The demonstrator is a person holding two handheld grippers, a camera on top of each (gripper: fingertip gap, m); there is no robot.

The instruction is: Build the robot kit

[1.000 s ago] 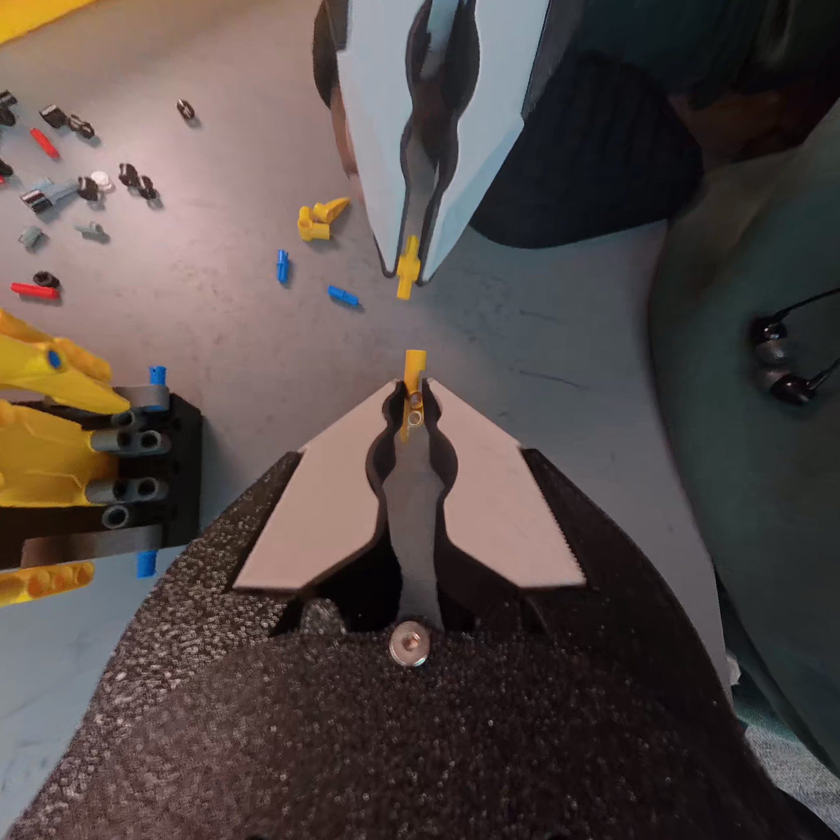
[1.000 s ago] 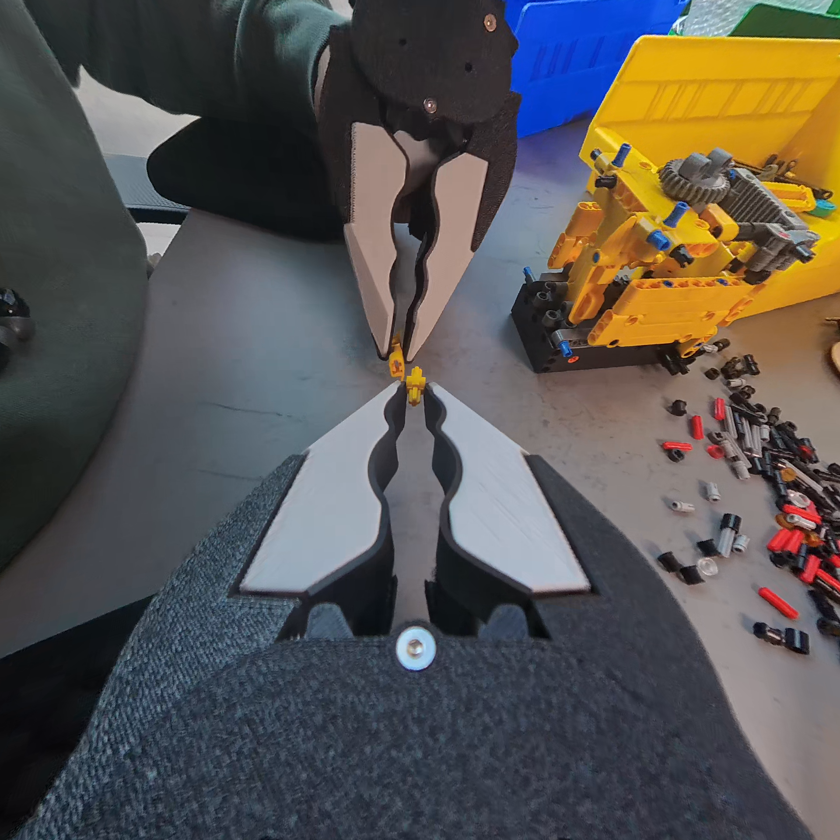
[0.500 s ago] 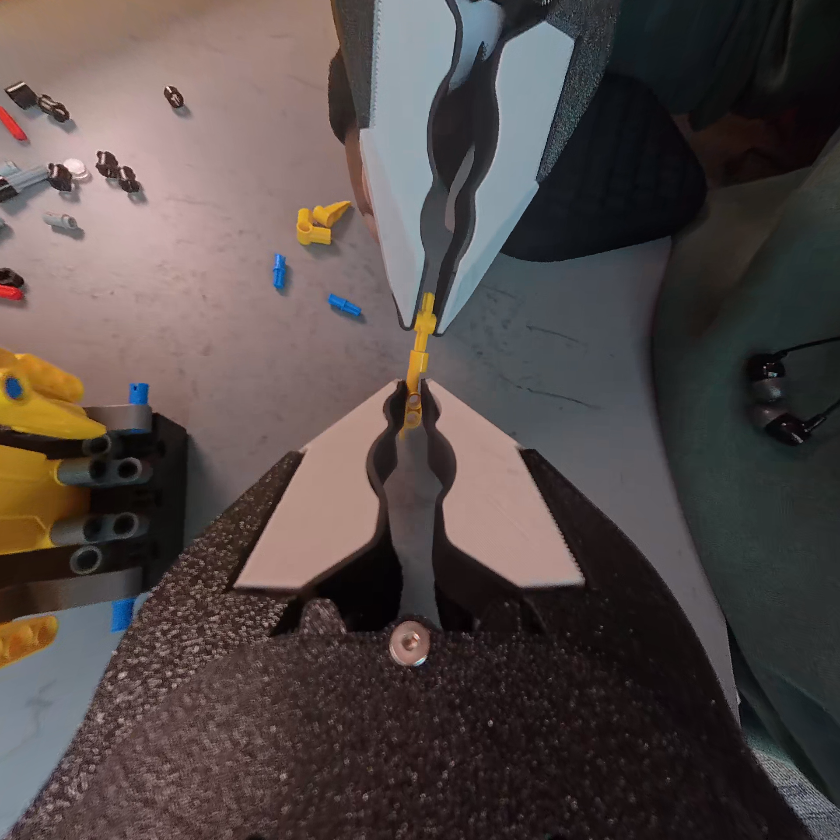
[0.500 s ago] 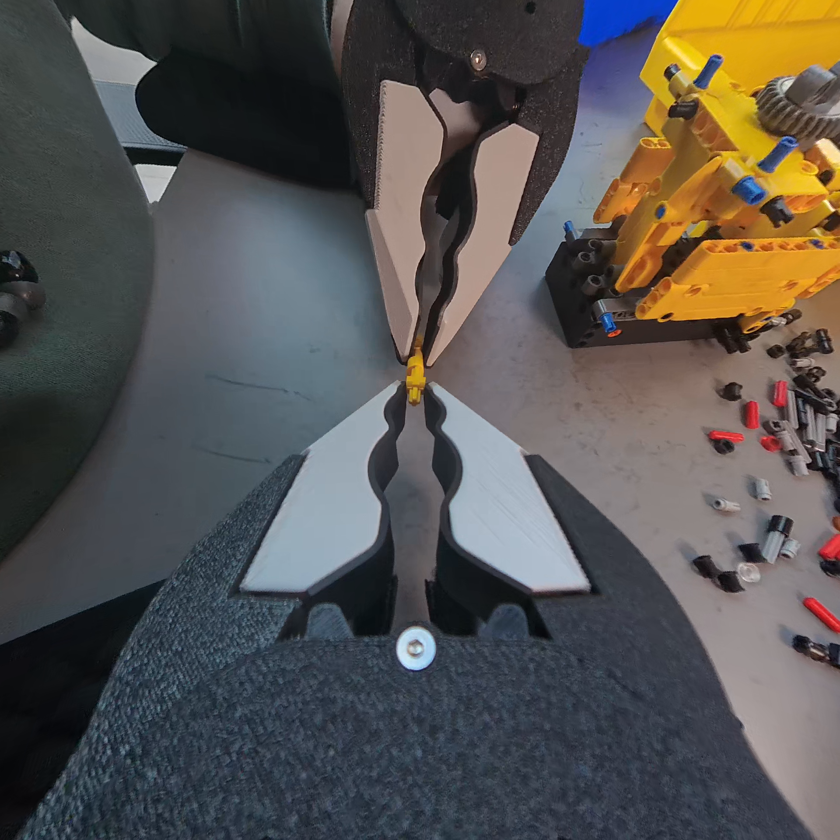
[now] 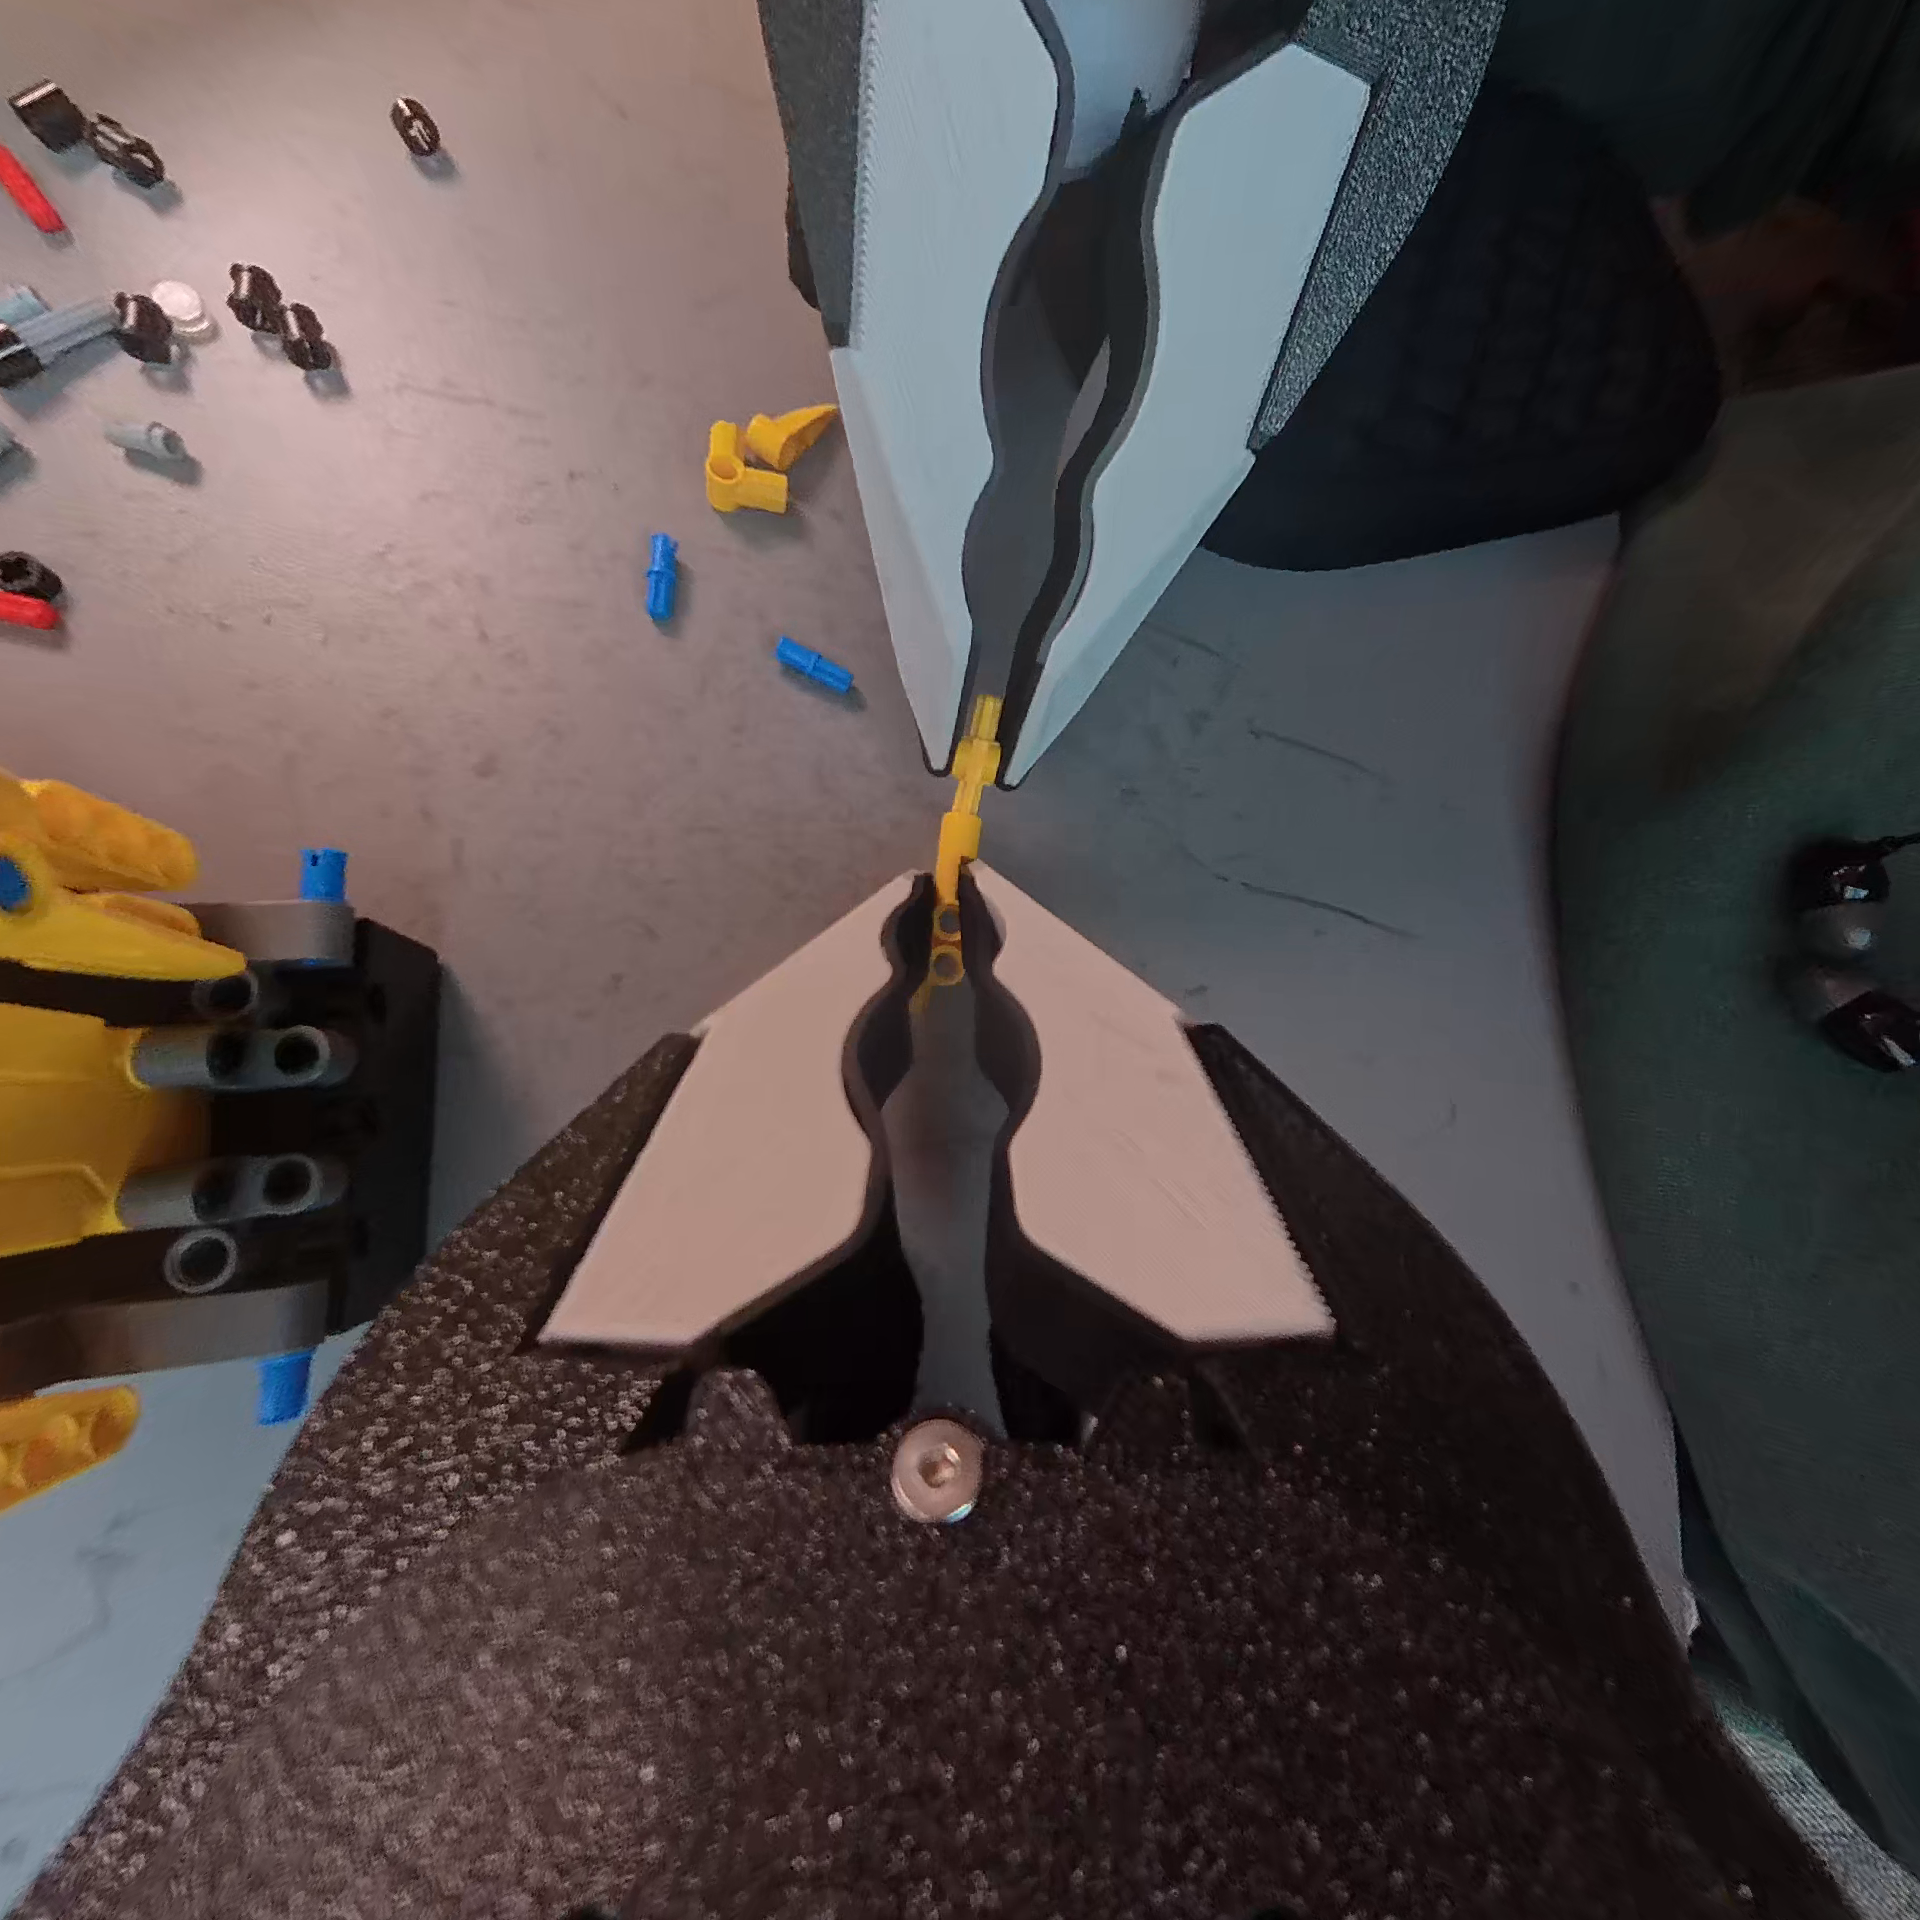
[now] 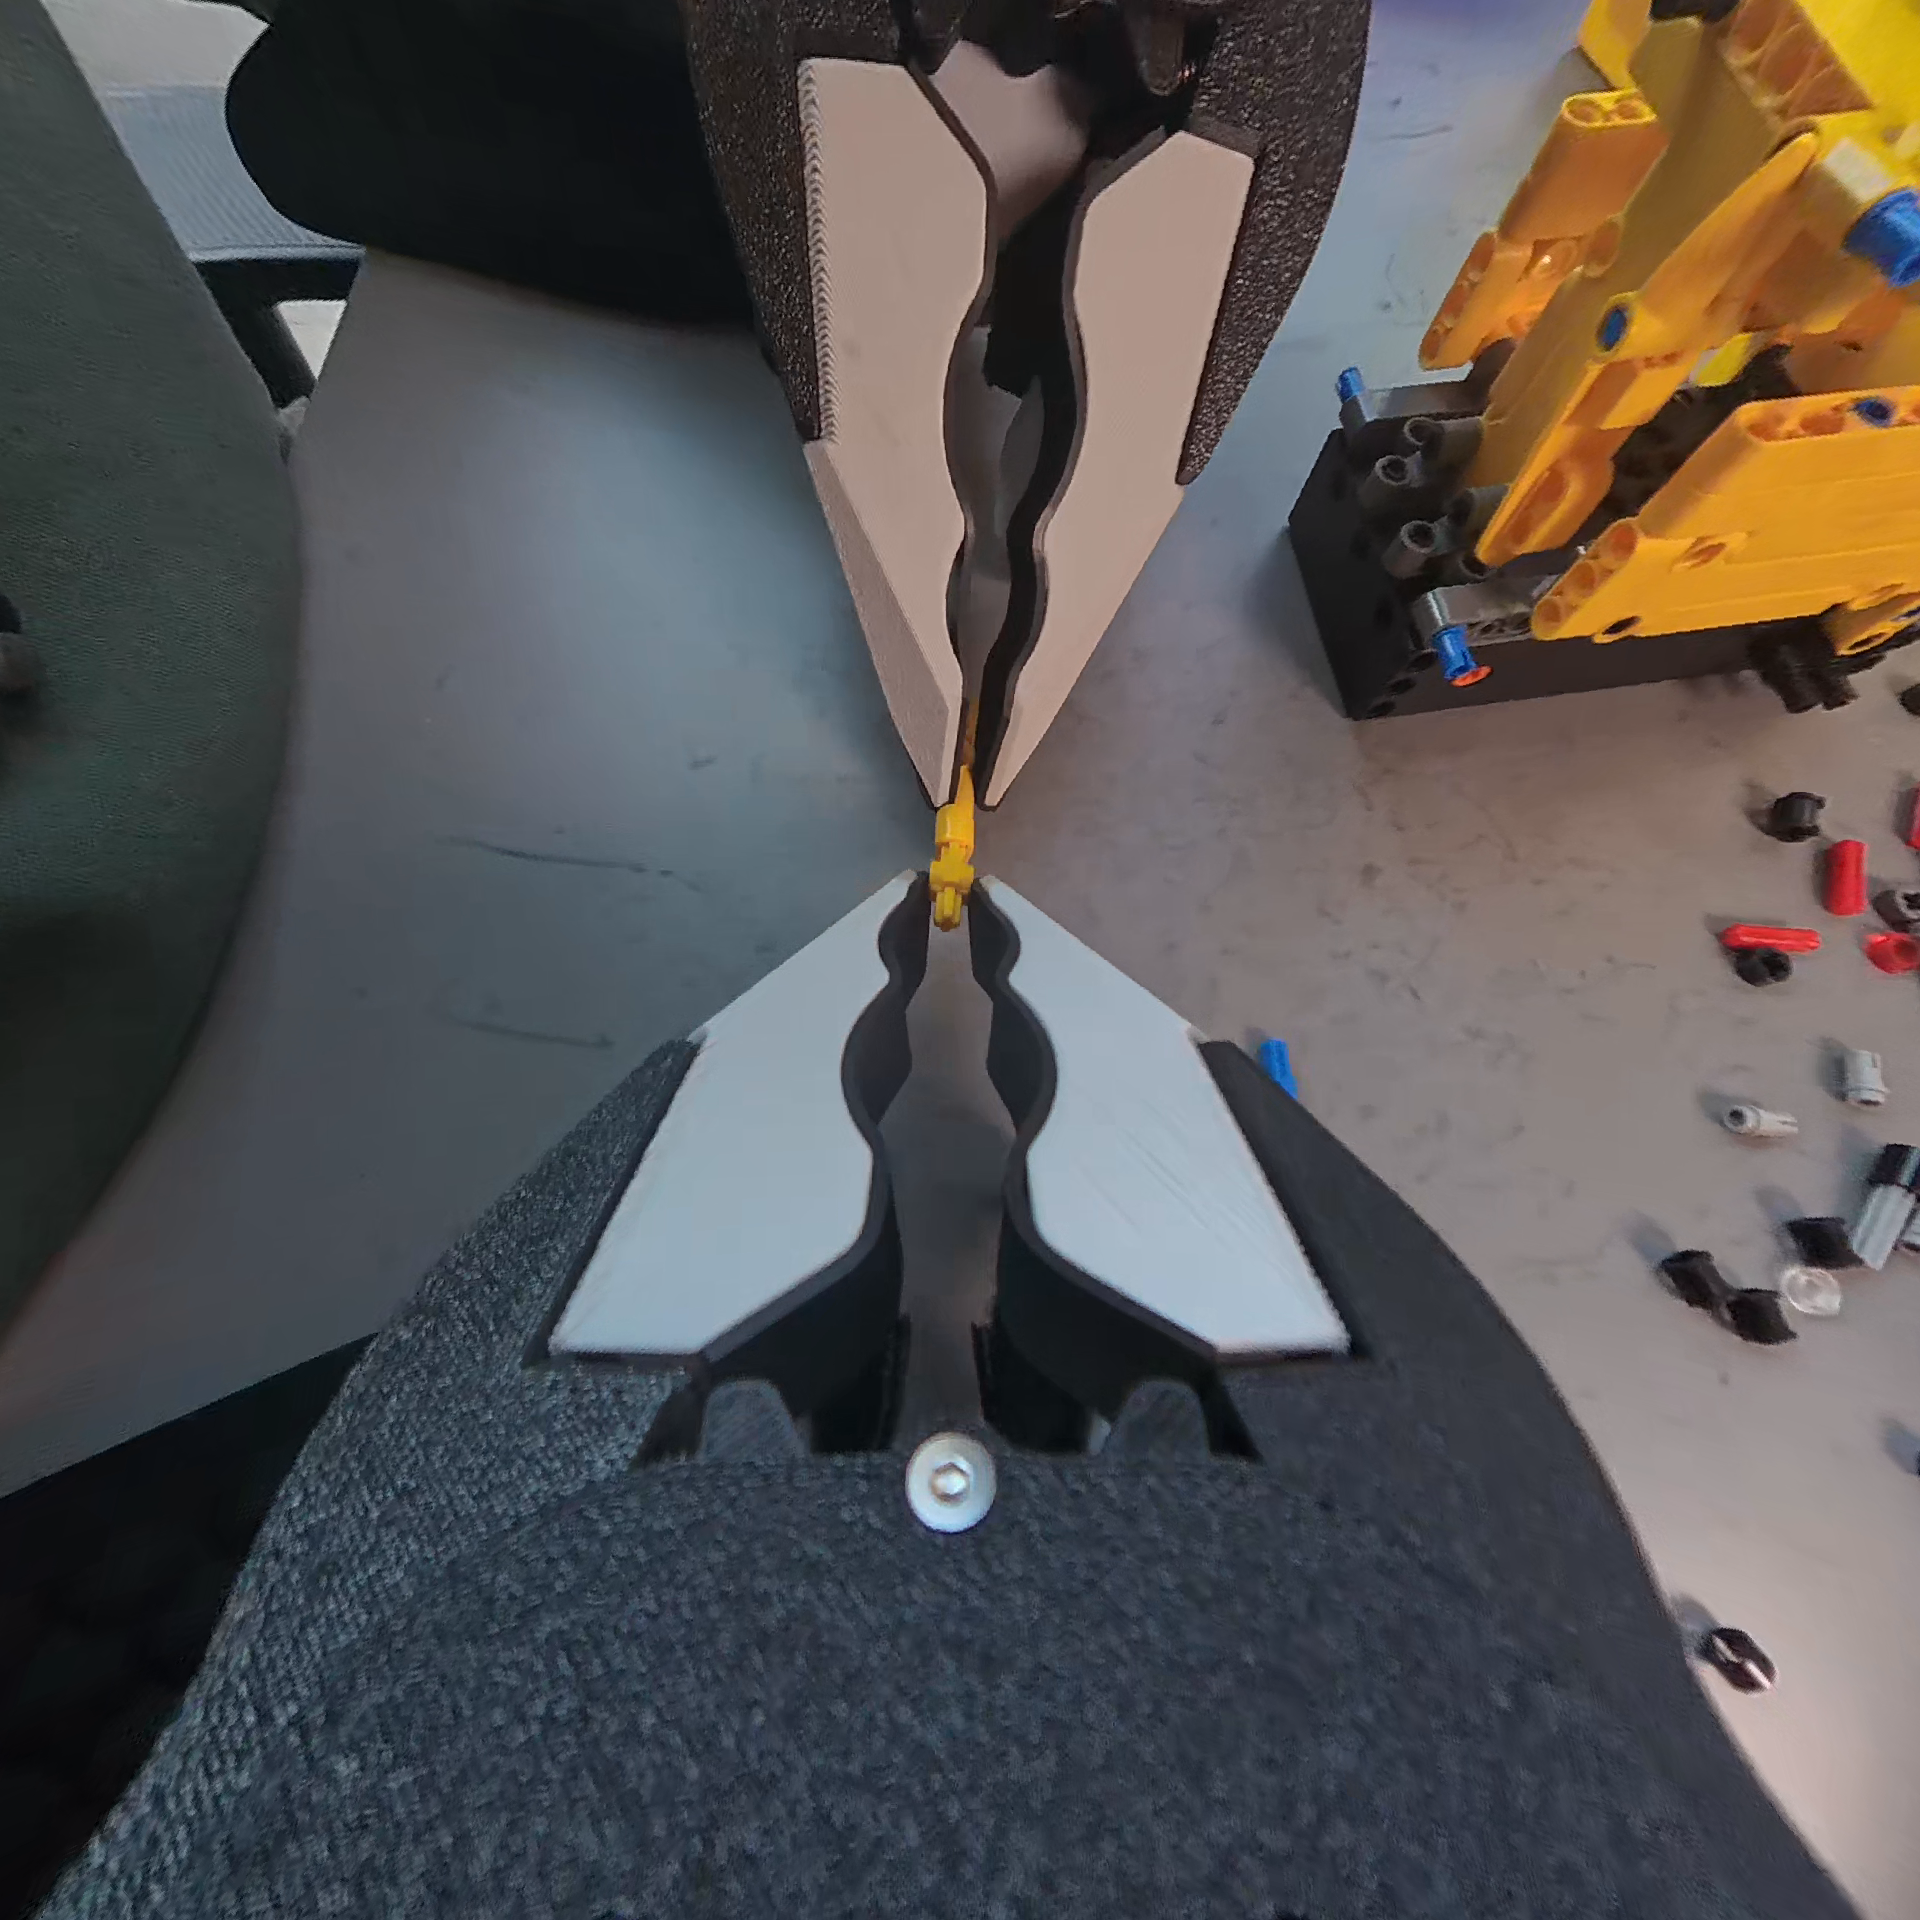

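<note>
Left tongs [image 5: 940, 883]: closed on a yellow holed piece [image 5: 943, 940].
Right tongs [image 6: 948, 883]: closed on a yellow pin [image 6: 950, 902], above the table [image 6: 582, 727].
Join: pin and piece touching, tip to tip.
Risk: slight misalignment could twist either part loose.

The left gripper [image 5: 940, 883] and right gripper [image 6: 948, 883] meet tip to tip above the tabletop [image 6: 582, 748], near its edge, each pinching one end of a joined connector piece [image 5: 961, 831]. The brick model [image 6: 1662, 499] and loose parts [image 6: 1818, 1143] lie farther in.

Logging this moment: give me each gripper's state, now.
Left gripper: shut on a yellow connector piece.
Right gripper: shut on a yellow pin.
</note>
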